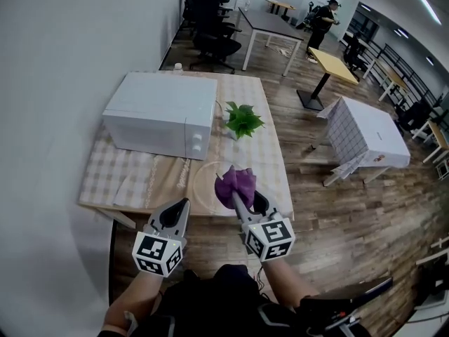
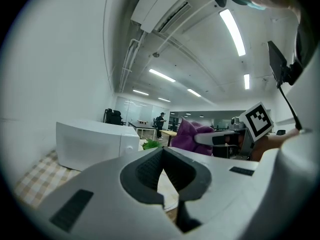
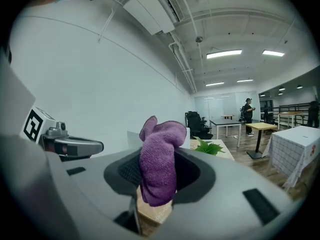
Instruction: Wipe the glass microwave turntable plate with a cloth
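The clear glass turntable plate [image 1: 202, 181] lies on the table near its front edge, in front of the white microwave [image 1: 161, 114]. My right gripper [image 1: 235, 195] is shut on a purple cloth [image 1: 236, 182], which it holds up above the plate's right side; the cloth [image 3: 160, 166] bunches out between the jaws. My left gripper [image 1: 184, 204] hovers at the plate's near left edge, jaws together with nothing in them [image 2: 162, 171]. From the left gripper view the cloth [image 2: 189, 136] and the right gripper [image 2: 220, 138] show to the right.
A small green plant [image 1: 243, 121] stands right of the microwave. A checked cloth [image 1: 116, 177] covers the table's left part. Beyond are a wooden floor, a white-draped table [image 1: 372, 135], desks, office chairs and a person [image 1: 321, 20] far back.
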A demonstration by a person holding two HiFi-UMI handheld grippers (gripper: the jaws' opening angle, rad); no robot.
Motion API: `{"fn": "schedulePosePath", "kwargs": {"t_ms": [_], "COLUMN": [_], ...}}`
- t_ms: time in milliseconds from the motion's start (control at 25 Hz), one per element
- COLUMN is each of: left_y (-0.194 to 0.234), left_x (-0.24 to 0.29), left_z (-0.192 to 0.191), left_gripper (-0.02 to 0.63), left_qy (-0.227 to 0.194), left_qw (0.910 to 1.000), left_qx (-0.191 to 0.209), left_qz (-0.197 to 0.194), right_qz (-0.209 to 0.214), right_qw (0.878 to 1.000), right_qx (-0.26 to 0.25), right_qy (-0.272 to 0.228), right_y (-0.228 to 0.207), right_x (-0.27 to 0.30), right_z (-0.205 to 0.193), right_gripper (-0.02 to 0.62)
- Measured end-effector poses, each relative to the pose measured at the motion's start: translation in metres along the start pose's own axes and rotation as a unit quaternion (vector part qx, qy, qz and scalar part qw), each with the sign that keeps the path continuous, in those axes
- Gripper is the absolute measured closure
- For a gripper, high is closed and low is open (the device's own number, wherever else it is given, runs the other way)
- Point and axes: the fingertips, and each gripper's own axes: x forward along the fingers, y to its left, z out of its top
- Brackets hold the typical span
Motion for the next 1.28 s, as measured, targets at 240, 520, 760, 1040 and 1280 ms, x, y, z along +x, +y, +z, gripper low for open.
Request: {"fn": "schedulePosePath", "kwargs": {"t_ms": [240,520,760,1040,1280], "left_y": [0.013,0.035,0.053,0.066,0.069], "left_x": [0.017,0.046,0.075,0.107,0.134], "left_z": [-0.005,-0.002,0.008,-0.014,-0.047], "left_gripper": [0.603,0.603,0.603,0.603,0.603], "left_qy": [0.011,0.017,0.019,0.045,0.081], "left_qw": [0.9999,0.9998,0.9992,0.9983,0.9960], "left_qx": [-0.008,0.001,0.008,0.007,0.015], "left_qz": [-0.005,0.013,0.034,0.037,0.034], "right_qz": [0.005,0.024,0.045,0.054,0.070], "right_qw": [1.000,1.000,0.999,0.997,0.993], "right_qx": [-0.017,-0.014,-0.014,-0.009,-0.008], "right_qy": [0.002,0.013,0.021,0.053,0.096], "right_y": [-0.002,-0.018,-0.038,-0.060,-0.066], "right_x": [0.021,0.063,0.102,0.144,0.172], "right_z": [0.003,-0.001,0.001,-0.024,-0.062], "right_gripper": [0.449,0.449,0.449,0.449,0.449]}}
